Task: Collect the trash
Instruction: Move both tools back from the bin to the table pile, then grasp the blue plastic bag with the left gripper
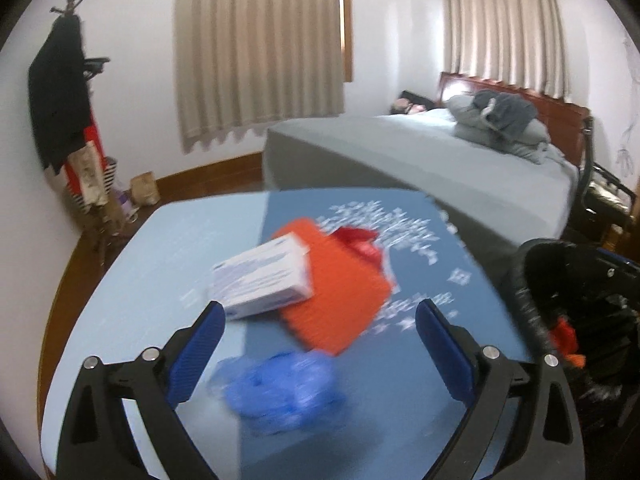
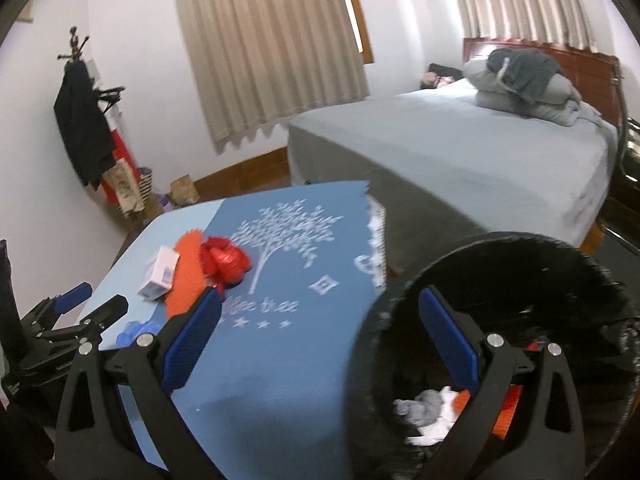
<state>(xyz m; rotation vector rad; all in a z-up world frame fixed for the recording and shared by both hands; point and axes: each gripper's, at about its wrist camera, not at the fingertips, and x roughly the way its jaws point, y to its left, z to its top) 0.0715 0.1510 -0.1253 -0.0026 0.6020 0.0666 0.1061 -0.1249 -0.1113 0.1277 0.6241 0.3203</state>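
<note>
On the blue table (image 1: 168, 240) lie a crumpled blue plastic wad (image 1: 280, 388), a white carton (image 1: 260, 280), an orange sheet (image 1: 340, 292) and a red crumpled wrapper (image 1: 360, 242). My left gripper (image 1: 320, 332) is open and empty, hovering just above the blue wad. The same items show in the right wrist view: white carton (image 2: 160, 272), red wrapper (image 2: 224, 262), blue wad (image 2: 138, 330). My right gripper (image 2: 320, 324) is open and empty, its right finger over the black-lined trash bin (image 2: 500, 264), which holds white, grey and orange scraps.
The bin (image 1: 568, 312) stands at the table's right edge. A bed (image 1: 440, 160) with grey bedding lies behind the table. A coat rack (image 1: 68, 100) with dark clothes stands at the left wall, with bags on the floor beside it. My left gripper (image 2: 76, 308) shows at the right view's left edge.
</note>
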